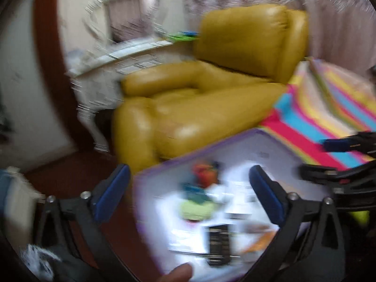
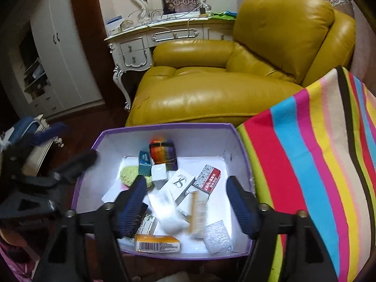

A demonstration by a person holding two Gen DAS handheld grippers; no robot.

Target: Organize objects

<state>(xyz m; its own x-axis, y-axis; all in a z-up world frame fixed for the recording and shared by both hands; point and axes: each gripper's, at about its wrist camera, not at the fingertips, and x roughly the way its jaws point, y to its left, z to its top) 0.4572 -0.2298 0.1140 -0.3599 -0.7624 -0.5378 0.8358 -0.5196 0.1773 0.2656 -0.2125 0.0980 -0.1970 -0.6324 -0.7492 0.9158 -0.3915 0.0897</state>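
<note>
A purple box (image 2: pixel 231 136) with a white inside stands on the floor in front of me and holds several small items: a rainbow-striped pouch (image 2: pixel 162 149), a green sponge (image 2: pixel 129 174), white cartons, a red and white packet (image 2: pixel 209 179), an orange bar (image 2: pixel 157 243) and a wooden brush (image 2: pixel 196 211). My right gripper (image 2: pixel 185 199) is open and empty just above the box's contents. My left gripper (image 1: pixel 188 188) is open and empty over the box (image 1: pixel 176 162), whose view is blurred. The left gripper also shows in the right wrist view (image 2: pixel 63 152), left of the box.
A yellow leather armchair (image 2: pixel 235 70) stands just behind the box. A striped blanket (image 2: pixel 317 164) lies to the right. A white dressing table (image 2: pixel 152 37) and white cabinets (image 2: pixel 51 47) stand at the back left. The floor is dark wood.
</note>
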